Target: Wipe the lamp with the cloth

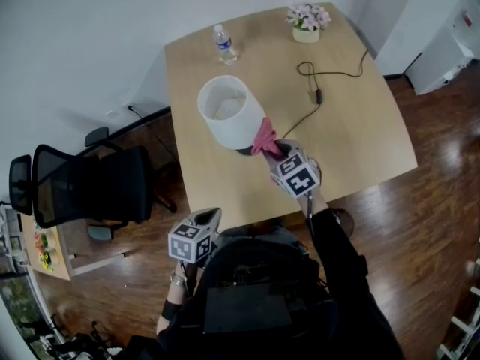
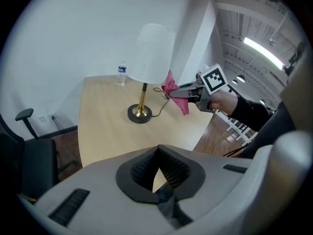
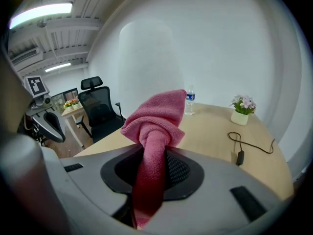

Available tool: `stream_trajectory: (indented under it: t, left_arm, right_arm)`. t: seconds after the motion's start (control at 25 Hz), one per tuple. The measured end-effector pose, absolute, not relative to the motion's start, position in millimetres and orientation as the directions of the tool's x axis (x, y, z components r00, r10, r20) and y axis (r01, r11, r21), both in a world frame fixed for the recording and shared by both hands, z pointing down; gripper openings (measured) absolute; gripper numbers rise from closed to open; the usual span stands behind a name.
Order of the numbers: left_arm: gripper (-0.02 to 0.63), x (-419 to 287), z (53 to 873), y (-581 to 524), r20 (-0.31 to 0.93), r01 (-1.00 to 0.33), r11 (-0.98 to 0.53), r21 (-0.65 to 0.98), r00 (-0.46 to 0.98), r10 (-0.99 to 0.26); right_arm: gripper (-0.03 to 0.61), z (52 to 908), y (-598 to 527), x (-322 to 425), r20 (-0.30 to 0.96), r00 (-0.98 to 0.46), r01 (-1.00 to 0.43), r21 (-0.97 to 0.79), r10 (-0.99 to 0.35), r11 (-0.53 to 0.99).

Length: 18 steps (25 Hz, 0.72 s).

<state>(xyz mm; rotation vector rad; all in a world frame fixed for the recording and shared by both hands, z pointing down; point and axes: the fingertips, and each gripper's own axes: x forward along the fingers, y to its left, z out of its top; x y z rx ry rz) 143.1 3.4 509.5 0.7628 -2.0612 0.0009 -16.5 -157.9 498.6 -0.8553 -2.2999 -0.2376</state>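
Over tan table (image 1: 360, 126), right gripper (image 1: 274, 148) tilts down, fingers (image 3: 183, 173) pinching cloth (image 1: 264, 136) against lamp (image 1: 229, 111); left gripper (image 1: 213, 215) hangs back, fingers (image 2: 174, 168) together.

White lamp, pink cloth, pale wood

The lamp (image 1: 229, 115) has a white shade, a brass-gold stem (image 2: 143, 101) and a dark base (image 2: 140, 114). The cloth (image 3: 155, 126) is deep pink. The table (image 1: 360, 133) is light wood and the floor (image 1: 427, 223) is dark reddish-brown boards. The chair (image 1: 97, 186) and the cable (image 1: 330, 73) are black. The flowers (image 1: 308, 16) are pink in a cream pot (image 1: 306, 34). The left gripper (image 2: 159, 173) and right gripper (image 1: 274, 147) are grey with black pads, and their cubes carry black-and-white square markers.
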Motion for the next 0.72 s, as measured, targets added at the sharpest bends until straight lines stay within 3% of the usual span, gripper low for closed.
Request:
stream_trajectory:
  t: [0.16,0.36,0.56,0.72]
  left_arm:
    - [-0.005,140,513,4,0.743,-0.53,0.792,0.303,-0.389,-0.544]
    - [-0.005,118,503,6,0.682,-0.569,0.755,0.326,-0.412,-0.604]
    - [-0.005,108,509,-16,0.645,-0.633,0.696,0.339,-0.382,-0.662]
    - [-0.005,110,504,-23,0.649,-0.623,0.705,0.341,-0.387,-0.655]
  right_arm:
    - [0.107,490,-175,-8,0.647,-0.591,0.601,-0.045,0.482,0.798]
    - [0.107,399,-179,-7,0.513,-0.705,0.562,-0.02,0.49,0.827]
    - [0.107,337,-179,-29,0.449,-0.752,0.576,0.089,0.483,0.813]
    - [0.107,319,-162,-40,0.414,-0.725,0.636,0.094,0.551,0.766]
